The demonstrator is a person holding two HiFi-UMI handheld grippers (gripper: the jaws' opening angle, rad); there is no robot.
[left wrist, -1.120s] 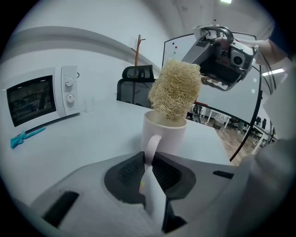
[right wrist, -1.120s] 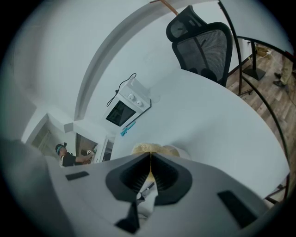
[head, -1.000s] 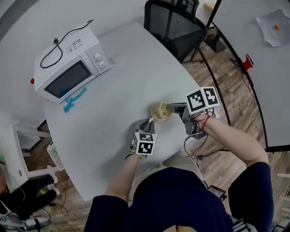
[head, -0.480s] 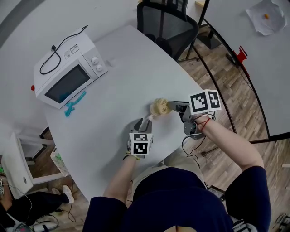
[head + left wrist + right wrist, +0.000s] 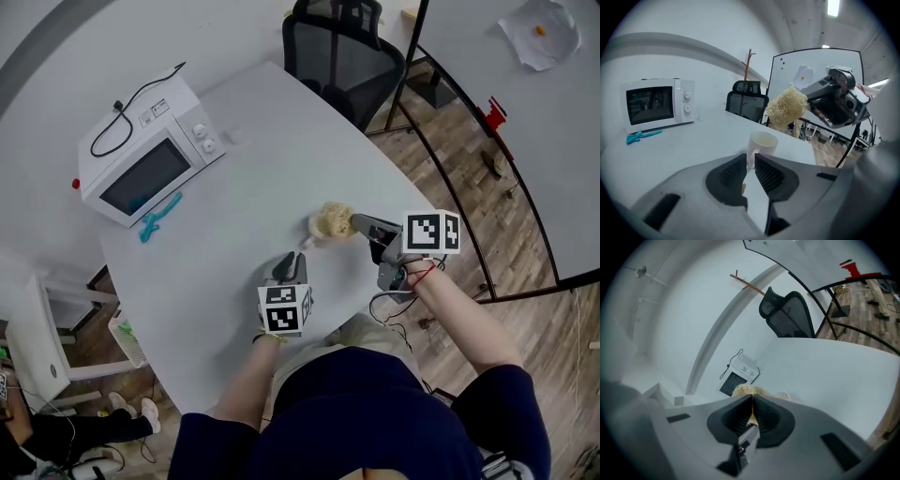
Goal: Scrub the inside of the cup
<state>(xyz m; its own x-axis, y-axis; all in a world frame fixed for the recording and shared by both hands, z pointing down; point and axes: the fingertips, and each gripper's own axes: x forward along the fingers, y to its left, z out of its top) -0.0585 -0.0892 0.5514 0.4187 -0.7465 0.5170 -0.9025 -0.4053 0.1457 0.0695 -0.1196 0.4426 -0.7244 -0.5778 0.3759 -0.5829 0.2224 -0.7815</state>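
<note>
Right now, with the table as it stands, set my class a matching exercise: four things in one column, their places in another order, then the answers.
Things
1. microwave
2. blue tool
3. scrubber
4. cup

Places
A. standing on the table, just below the scrubber
B. gripped in the right claw
C. at the far left of the table
D. lying on the table, right in front of the microwave

Pairs: 1-C, 2-D, 3-B, 4-A
</note>
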